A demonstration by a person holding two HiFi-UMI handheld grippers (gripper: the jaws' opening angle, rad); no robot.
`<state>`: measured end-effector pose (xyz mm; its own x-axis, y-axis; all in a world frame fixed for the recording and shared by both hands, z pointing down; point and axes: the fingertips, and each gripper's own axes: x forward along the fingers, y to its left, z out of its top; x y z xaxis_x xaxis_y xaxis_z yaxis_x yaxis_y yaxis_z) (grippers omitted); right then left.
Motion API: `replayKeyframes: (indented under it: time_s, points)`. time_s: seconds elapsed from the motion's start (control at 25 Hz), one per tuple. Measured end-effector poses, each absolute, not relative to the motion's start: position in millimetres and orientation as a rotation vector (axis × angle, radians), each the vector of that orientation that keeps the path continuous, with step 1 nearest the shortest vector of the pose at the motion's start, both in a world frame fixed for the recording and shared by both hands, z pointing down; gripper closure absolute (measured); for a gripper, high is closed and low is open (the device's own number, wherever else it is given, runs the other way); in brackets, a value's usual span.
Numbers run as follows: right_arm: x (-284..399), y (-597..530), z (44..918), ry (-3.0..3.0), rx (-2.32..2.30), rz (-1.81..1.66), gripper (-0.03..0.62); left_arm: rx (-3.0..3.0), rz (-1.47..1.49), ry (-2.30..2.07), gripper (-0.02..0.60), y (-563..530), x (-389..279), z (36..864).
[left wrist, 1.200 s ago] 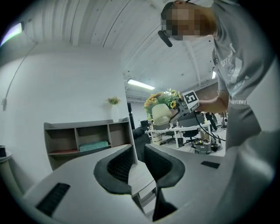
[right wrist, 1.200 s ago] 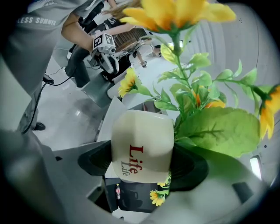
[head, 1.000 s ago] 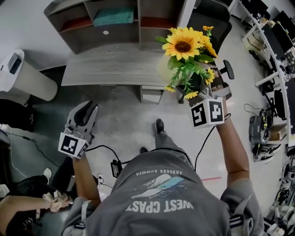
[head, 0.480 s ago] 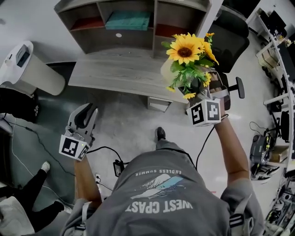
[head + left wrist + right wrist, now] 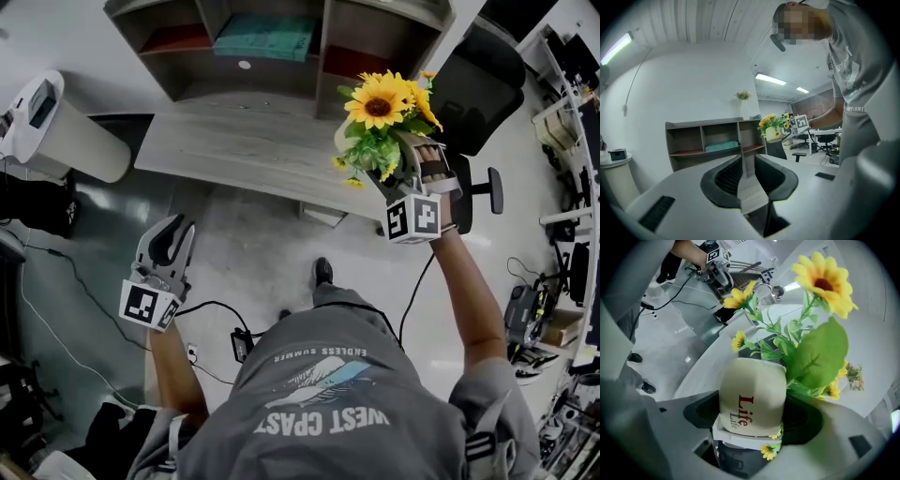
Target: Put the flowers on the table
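A cream pot marked "Life" (image 5: 751, 401) holds yellow sunflowers with green leaves (image 5: 379, 120). My right gripper (image 5: 401, 169) is shut on the pot and carries it in the air over the right end of the grey wooden table (image 5: 234, 148). The pot fills the space between the jaws (image 5: 752, 416), and a big sunflower (image 5: 824, 281) rises above it. My left gripper (image 5: 172, 234) hangs low over the floor, left of the person's legs, short of the table's front edge. Its jaws stand a little apart with nothing between them (image 5: 748, 183). The left gripper view shows the flowers (image 5: 773, 125) far off.
A shelf unit (image 5: 281, 42) with a teal box (image 5: 264, 37) stands at the table's back. A black office chair (image 5: 483, 89) is right of the table, a white cylindrical bin (image 5: 52, 127) left of it. Cables (image 5: 214, 309) trail on the floor. Desks with equipment (image 5: 574, 103) line the right side.
The right gripper has carried the flowers slightly forward, closer over the table's right end. The left gripper has barely moved. A person at the lower left has left the view.
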<state>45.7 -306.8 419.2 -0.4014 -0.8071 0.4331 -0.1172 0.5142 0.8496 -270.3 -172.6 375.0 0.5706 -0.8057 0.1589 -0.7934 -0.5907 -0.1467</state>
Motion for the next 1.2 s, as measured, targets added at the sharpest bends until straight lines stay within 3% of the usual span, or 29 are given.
replayKeyframes:
  time_s: [1.2]
  points:
    - [75.6, -393.9, 605.0, -1.792, 0.646, -0.813, 0.203, -2.801, -0.449, 1.482, 0.491, -188.5, -242.1, 424.7]
